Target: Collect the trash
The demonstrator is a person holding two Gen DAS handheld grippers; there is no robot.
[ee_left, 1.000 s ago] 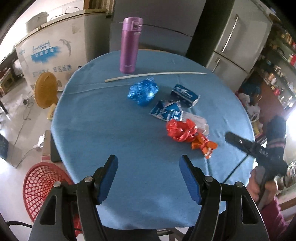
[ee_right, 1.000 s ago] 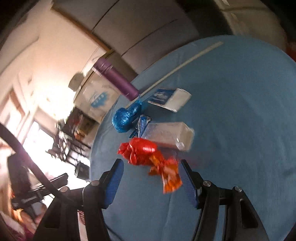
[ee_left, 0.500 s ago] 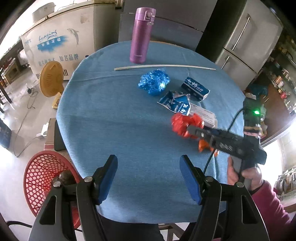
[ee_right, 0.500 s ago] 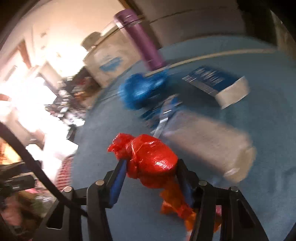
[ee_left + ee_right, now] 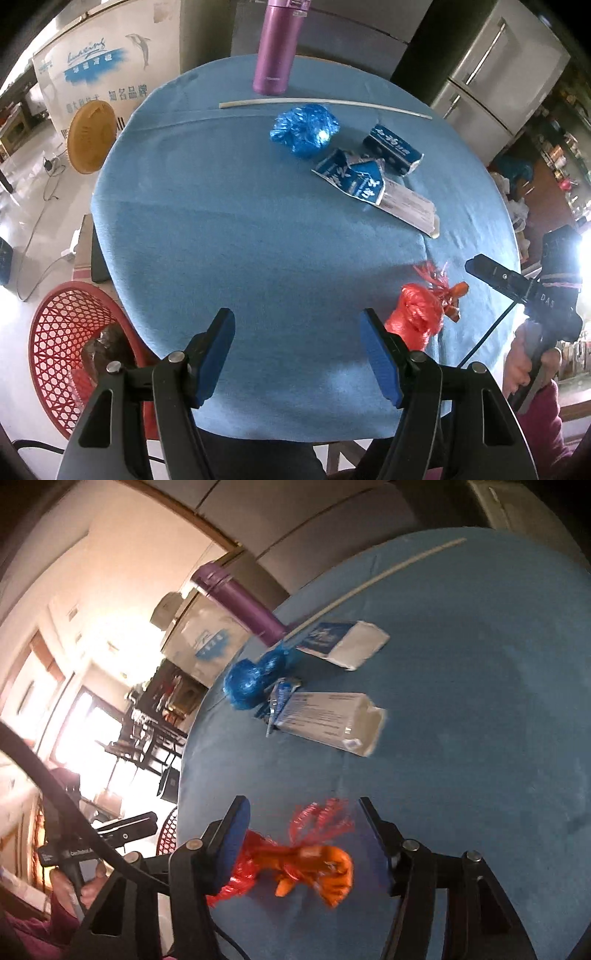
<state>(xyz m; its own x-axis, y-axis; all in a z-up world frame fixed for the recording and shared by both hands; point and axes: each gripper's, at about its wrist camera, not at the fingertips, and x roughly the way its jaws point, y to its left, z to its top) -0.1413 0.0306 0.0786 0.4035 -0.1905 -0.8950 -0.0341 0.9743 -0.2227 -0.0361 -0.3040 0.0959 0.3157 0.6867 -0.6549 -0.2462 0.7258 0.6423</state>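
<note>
Early in the clear-up, by the look of it, with most of the litter lying uncollected on the round blue worktop point(image 5: 221, 221). Right hand-held gripper point(image 5: 303, 812) poised low at the near edge, jaws wide apart around a crumpled red-and-orange wrapper bundle point(image 5: 306, 867), one side of the bundle seemingly against the left pad, blurred and not visibly clamped. Left hand-held gripper point(image 5: 295, 354) hovering over the near rim, fully open and holding nothing. Further back, well apart from the bundle: a blue foil ball point(image 5: 304, 129), a torn blue-and-white carton point(image 5: 351, 175) resting on one end of a pale flattened box point(image 5: 410, 210), and a second blue carton point(image 5: 391, 147) just beside it. Beyond these, a long white strip point(image 5: 325, 102) and an upright purple flask point(image 5: 275, 48), probably no trash at all. On the floor to the left, below the worktop's edge, a red mesh basket point(image 5: 55, 332) with something brownish already inside, likely the destination. Judged from that: one item apparently binned, one about to be picked up, four or more left. Around the worktop, a cluttered domestic room: steel refrigerator point(image 5: 498, 66), white chest freezer point(image 5: 103, 62) with a dolphin logo, bright daylight from one side.
</note>
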